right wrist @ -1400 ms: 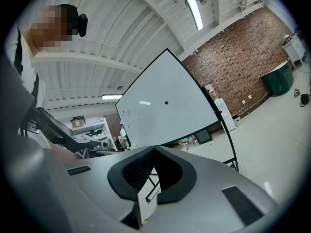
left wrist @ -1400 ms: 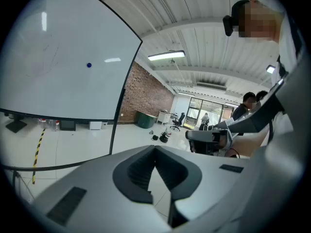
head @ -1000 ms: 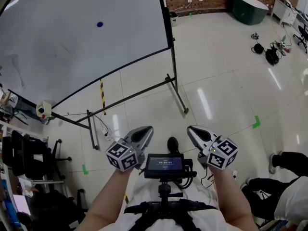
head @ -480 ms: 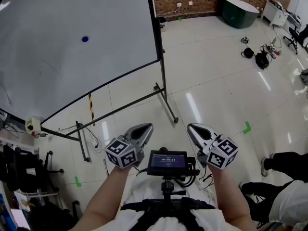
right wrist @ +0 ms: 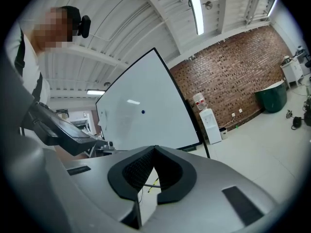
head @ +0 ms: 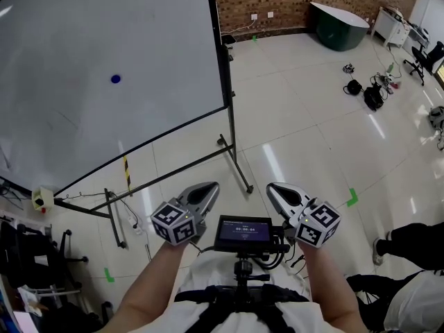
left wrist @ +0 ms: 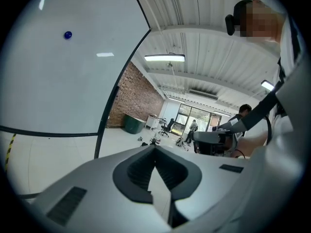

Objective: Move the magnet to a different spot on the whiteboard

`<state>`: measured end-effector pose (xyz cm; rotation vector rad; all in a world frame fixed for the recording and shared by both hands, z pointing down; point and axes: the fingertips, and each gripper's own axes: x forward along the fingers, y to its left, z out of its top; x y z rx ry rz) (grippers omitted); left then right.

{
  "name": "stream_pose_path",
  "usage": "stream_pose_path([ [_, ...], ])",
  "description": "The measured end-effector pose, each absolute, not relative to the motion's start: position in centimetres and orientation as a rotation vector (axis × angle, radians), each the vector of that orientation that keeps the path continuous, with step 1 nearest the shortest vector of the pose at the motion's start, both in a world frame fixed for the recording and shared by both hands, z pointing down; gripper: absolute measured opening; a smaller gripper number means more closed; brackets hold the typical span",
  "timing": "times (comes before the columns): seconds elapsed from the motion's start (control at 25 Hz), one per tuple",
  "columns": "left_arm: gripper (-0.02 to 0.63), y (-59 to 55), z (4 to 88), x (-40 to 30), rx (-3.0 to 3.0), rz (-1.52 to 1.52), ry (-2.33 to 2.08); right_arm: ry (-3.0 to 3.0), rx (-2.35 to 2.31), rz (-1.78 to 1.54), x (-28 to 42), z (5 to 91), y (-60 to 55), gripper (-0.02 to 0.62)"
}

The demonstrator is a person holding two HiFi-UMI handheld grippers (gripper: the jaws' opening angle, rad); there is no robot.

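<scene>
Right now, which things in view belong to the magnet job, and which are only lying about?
Job: blue magnet, whiteboard, left hand-held gripper, right hand-held gripper, both shut and empty.
Lying about: green tub, office chair, black gear on the floor, green tape mark.

text: none legible | screen (head: pixel 243 233): digits too blurred to read

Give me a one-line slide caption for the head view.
Left gripper and right gripper, both shut and empty, held short of the whiteboard with its blue magnet.
</scene>
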<state>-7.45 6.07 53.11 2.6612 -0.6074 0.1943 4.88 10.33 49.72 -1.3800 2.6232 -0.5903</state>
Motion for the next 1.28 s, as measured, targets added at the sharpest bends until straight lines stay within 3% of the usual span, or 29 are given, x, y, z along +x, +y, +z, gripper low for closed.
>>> stream_pose_path([
  [0.84,0.009,-2.9,54.8,-12.4,2.544,0.242,-0.873,2.724,-1.158,-0.603,2.8,50.4,-2.6,0.033],
  [1.28,0.009,-11.1,52.1,-7.3,2.533,0.218,-1.057,2.85,-0.862,-0.552,5.3,49.4,-12.4,0.033],
])
